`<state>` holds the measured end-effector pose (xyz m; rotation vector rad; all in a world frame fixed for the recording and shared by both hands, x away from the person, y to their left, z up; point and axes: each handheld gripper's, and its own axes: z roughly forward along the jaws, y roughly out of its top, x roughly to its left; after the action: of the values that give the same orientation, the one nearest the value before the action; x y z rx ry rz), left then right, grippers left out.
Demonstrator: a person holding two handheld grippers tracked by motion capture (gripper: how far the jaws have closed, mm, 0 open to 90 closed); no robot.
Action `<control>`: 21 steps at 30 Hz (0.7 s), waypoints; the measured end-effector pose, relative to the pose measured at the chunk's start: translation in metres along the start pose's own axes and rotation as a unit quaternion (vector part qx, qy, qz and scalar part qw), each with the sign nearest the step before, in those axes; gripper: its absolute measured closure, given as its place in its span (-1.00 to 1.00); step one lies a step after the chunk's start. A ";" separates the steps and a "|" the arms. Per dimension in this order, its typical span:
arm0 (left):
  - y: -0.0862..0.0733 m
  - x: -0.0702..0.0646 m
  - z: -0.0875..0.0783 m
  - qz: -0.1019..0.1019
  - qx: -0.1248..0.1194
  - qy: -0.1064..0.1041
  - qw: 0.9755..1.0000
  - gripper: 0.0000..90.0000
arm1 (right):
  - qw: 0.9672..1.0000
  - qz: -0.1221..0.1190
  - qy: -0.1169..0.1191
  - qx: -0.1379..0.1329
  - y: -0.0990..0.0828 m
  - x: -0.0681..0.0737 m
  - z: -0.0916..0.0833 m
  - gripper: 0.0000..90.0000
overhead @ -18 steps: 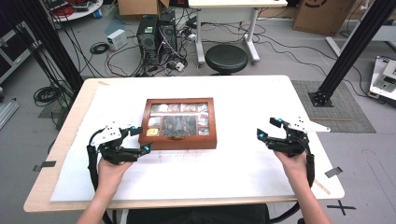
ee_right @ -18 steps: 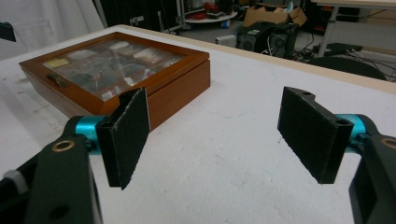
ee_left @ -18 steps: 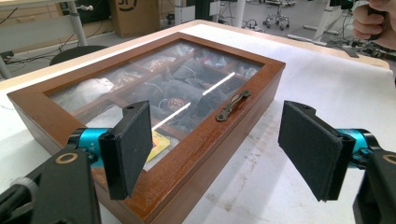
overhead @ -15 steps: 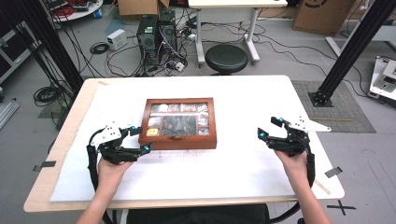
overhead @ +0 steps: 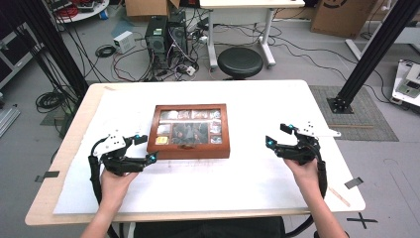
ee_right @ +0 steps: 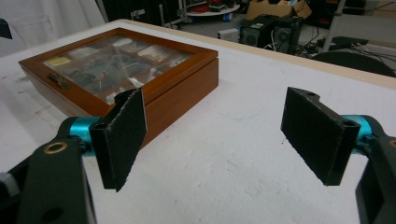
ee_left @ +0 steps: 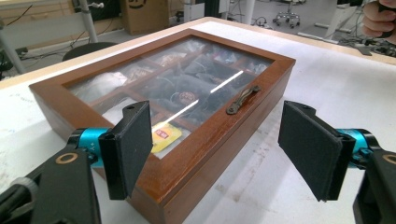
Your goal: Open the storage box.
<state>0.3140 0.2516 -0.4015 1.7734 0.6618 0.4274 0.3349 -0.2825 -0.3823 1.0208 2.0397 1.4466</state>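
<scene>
A pale wooden table (overhead: pixel 49 198) carries a white sheet (overhead: pixel 257 173) that covers most of its top, leaving bare wood along the 9 o'clock edge and a strip at 6 o'clock. A brown wooden box (overhead: pixel 190 148) with a glass lid rests directly on the sheet, just toward 11 o'clock from the table's centre. Its brass latch (ee_left: pixel 242 99) faces the 6 o'clock edge.

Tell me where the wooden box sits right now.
In the high view the wooden box lies closed near the middle of the table, between the two hand-held grippers: close beside the left hand-held gripper, farther from the right hand-held gripper.
</scene>
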 end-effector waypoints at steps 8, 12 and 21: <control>-0.001 0.001 -0.002 -0.006 0.001 -0.004 1.000 -0.42 | 1.000 -0.013 0.010 0.009 0.004 0.009 0.013 -0.50; -0.002 0.002 -0.001 -0.010 0.003 -0.006 1.000 -0.42 | 1.000 -0.018 0.014 0.016 0.005 0.014 0.021 -0.49; -0.001 0.001 0.000 -0.016 0.008 -0.004 1.000 -0.42 | 0.998 -0.029 0.033 0.034 0.006 0.026 0.039 -0.41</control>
<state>0.3148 0.2523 -0.4029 1.7772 0.6882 0.3946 0.3478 -0.2376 -0.3887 0.9440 2.1614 1.4065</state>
